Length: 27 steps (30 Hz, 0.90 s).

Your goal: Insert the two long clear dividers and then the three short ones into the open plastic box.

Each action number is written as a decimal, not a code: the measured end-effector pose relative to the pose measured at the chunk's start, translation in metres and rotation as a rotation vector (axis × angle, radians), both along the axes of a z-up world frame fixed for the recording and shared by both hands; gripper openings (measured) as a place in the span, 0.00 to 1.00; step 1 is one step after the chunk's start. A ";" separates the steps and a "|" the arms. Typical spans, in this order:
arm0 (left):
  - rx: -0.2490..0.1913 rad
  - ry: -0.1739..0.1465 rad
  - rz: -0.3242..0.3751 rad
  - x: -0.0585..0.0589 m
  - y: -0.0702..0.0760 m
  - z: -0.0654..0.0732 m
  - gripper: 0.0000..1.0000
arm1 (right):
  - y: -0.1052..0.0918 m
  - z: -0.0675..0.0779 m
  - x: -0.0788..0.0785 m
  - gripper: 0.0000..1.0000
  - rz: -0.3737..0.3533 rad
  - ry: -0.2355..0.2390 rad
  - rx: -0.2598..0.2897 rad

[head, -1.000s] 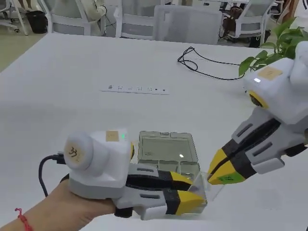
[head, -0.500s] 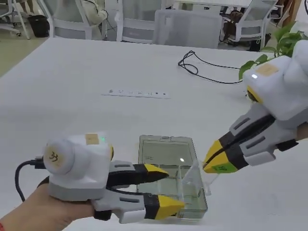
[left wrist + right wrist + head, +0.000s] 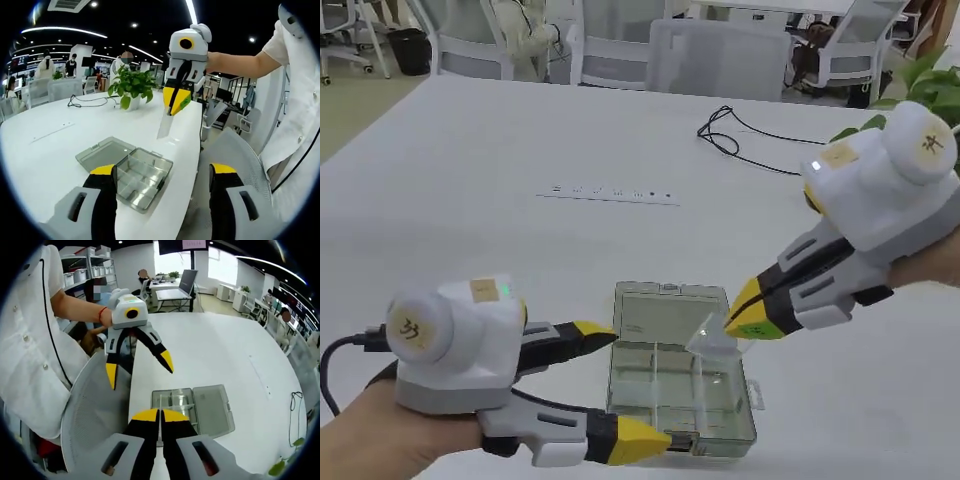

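**A Clear Piece Held Over the Box**

In the head view, the right gripper (image 3: 738,322) sat at the middle right of the frame. Its jaws were pinched tight on a small clear divider (image 3: 712,342). The divider hung from the yellow tips, tilted, over the far right part of the plastic box (image 3: 748,420). In the left gripper view, the divider (image 3: 164,125) was up in the air and not touching the box (image 3: 161,167).

The box was open and sat on the white table (image 3: 470,200), at the bottom middle of the head view. Its lid (image 3: 670,303) lay flat behind it. Clear walls inside split the box into small spaces.

The left gripper (image 3: 620,386) was at the lower left of the head view. Its jaws were spread wide and held nothing. One yellow tip was just beside the near left corner of the box.

A black cable (image 3: 740,135) lay far back on the table, and a green plant (image 3: 932,80) stood at the upper right.
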<state>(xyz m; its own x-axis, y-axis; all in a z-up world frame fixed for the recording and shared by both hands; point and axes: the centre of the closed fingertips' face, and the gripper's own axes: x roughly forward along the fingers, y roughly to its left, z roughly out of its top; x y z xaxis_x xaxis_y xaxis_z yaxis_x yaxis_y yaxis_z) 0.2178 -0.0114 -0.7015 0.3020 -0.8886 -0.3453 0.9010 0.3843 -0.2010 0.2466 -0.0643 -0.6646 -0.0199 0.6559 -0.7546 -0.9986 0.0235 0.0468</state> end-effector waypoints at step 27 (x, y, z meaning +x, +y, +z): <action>0.037 0.012 0.060 0.006 0.020 -0.016 1.00 | 0.009 -0.085 0.029 0.03 -0.052 0.006 -0.025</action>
